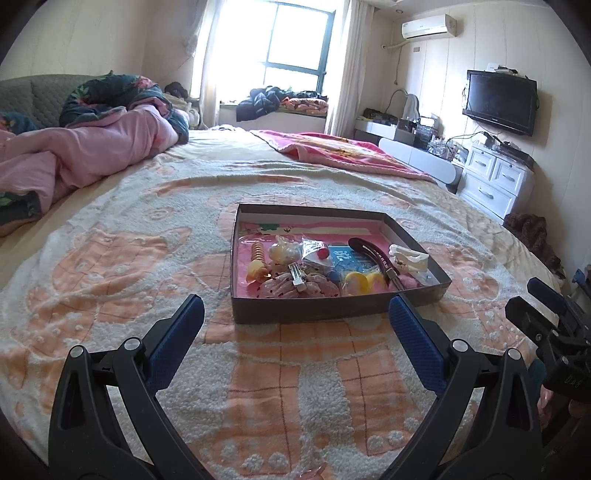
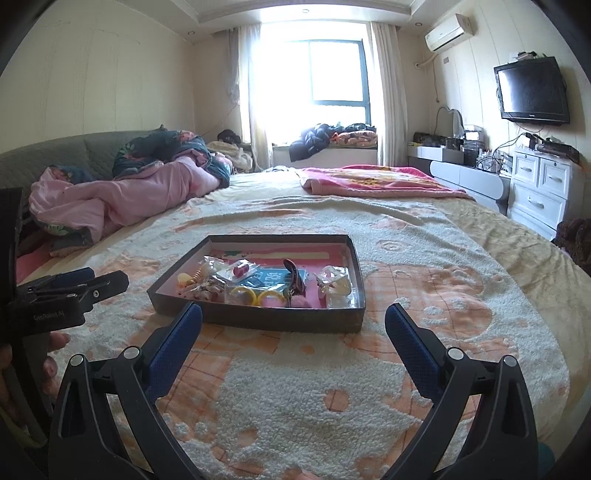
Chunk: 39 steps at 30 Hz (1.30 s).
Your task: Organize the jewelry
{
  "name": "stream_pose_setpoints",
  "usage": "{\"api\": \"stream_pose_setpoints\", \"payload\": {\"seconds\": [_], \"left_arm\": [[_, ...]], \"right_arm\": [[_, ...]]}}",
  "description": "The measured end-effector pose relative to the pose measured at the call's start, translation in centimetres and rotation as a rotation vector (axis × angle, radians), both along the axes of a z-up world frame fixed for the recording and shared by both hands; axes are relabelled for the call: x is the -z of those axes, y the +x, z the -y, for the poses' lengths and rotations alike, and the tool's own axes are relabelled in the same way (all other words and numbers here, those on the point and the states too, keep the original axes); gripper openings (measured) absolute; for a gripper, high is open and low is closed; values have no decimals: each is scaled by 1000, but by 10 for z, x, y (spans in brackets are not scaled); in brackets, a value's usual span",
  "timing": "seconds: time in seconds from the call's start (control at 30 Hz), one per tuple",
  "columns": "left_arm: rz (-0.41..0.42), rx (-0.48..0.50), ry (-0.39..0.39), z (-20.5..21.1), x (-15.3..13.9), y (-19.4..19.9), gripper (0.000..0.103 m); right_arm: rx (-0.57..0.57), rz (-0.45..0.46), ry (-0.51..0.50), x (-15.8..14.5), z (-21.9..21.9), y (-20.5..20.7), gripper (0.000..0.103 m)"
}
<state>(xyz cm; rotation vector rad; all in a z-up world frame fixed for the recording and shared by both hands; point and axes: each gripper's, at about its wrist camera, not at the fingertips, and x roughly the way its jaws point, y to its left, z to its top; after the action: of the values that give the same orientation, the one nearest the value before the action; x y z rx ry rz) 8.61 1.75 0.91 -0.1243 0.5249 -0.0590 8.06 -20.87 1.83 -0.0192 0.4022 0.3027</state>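
Above the bedspread point(image 1: 295, 387), near the foot of the bed, the left gripper point(image 1: 295, 314) hung with its blue-padded fingers point(image 1: 177, 339) spread wide and nothing between them. The right gripper point(image 2: 293, 321) hung the same way, its fingers point(image 2: 410, 347) released and empty. Each tool showed at the edge of the other's view, the right one at the far right of the left camera and the left one at the far left of the right camera, where part of a hand point(image 2: 51, 354) gripped the handle.

Just beyond both pairs of fingers lay a shallow dark box point(image 1: 314, 308) with a pink lining, resting flat on the peach-and-white bedspread. Inside it the jewelry and hair things sat in a loose heap toward the near wall: a pink fabric scrunchie point(image 1: 291, 286) with a silver hair clip point(image 1: 297, 277) lying on it, a yellow ring-shaped piece point(image 1: 356, 282), a dark curved hair clip point(image 1: 373, 256) running diagonally, a white claw clip point(image 1: 408, 258) by the right wall, a small blue card point(image 1: 347, 258), and an orange coiled hair tie point(image 1: 257, 253) toward the left.

Farther off, a pink quilt point(image 1: 92, 147) was bunched on the left of the bed and a pink blanket point(image 1: 351, 151) lay toward its far right. A bright window point(image 2: 332, 70) stood behind, a television point(image 2: 532, 92) hung on the right wall above white drawers point(image 2: 543, 188), and an air conditioner point(image 2: 448, 31) was mounted near the ceiling.
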Motion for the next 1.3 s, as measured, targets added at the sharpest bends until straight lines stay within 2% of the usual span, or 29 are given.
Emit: {"api": "stream_pose_setpoints", "payload": {"seconds": [0.17,0.47,0.7,1.3], "left_arm": [[24,10,12,3,4,-10,92],[75,-28,43,6,12,-22,92],[89,-42,40,5,16,-22,92],[65,-37,31,4,28,-16,92]], "right_arm": [[7,34,-13,6,-3,-8,97],[41,98,3,13,-3,-22,97],[56,136,30,19,1,-23,97],[52,108,19,30,-3,-15,97]]}}
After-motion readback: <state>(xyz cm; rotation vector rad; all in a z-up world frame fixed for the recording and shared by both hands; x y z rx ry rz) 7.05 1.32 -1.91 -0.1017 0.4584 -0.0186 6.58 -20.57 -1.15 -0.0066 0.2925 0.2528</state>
